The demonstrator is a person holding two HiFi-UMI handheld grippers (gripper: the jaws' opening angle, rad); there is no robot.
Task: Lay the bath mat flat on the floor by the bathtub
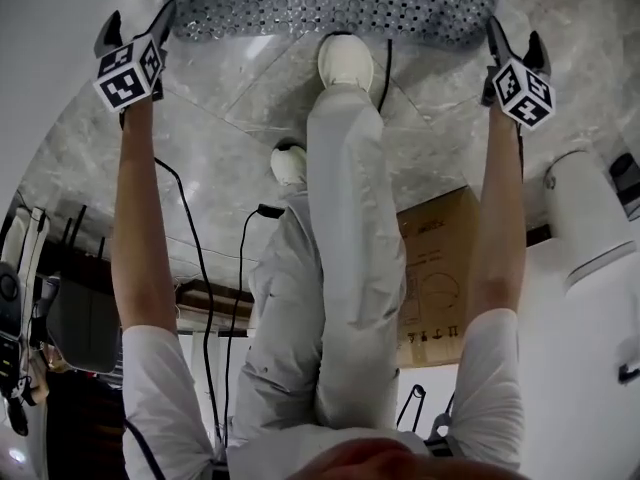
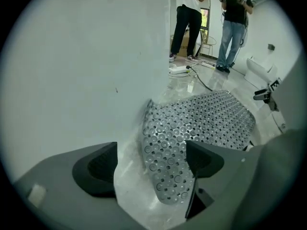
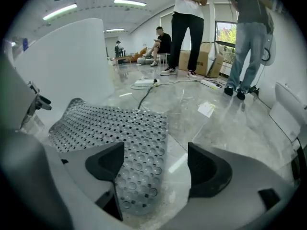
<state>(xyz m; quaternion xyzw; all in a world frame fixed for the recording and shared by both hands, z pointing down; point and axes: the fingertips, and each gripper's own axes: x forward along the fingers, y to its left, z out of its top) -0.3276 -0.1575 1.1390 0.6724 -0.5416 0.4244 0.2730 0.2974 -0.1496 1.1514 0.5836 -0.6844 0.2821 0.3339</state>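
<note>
The bath mat (image 1: 330,3), grey and studded with holes and suction cups, lies spread on the marble floor at the top of the head view. My left gripper (image 1: 137,23) hangs above its left end and my right gripper (image 1: 517,38) above its right end. In the left gripper view the mat (image 2: 201,123) lies below the open jaws of that gripper (image 2: 151,164), untouched, with its edge by the white bathtub wall (image 2: 86,71) slightly raised. In the right gripper view the mat (image 3: 110,128) lies under the open right gripper (image 3: 156,169), apart from its pads.
My own legs and white shoes (image 1: 345,63) stand just short of the mat. A cardboard box (image 1: 435,278) and a white toilet (image 1: 590,218) are at the right. Black cables (image 1: 200,258) and a power strip (image 3: 146,82) lie on the floor. People (image 3: 187,28) stand beyond the mat.
</note>
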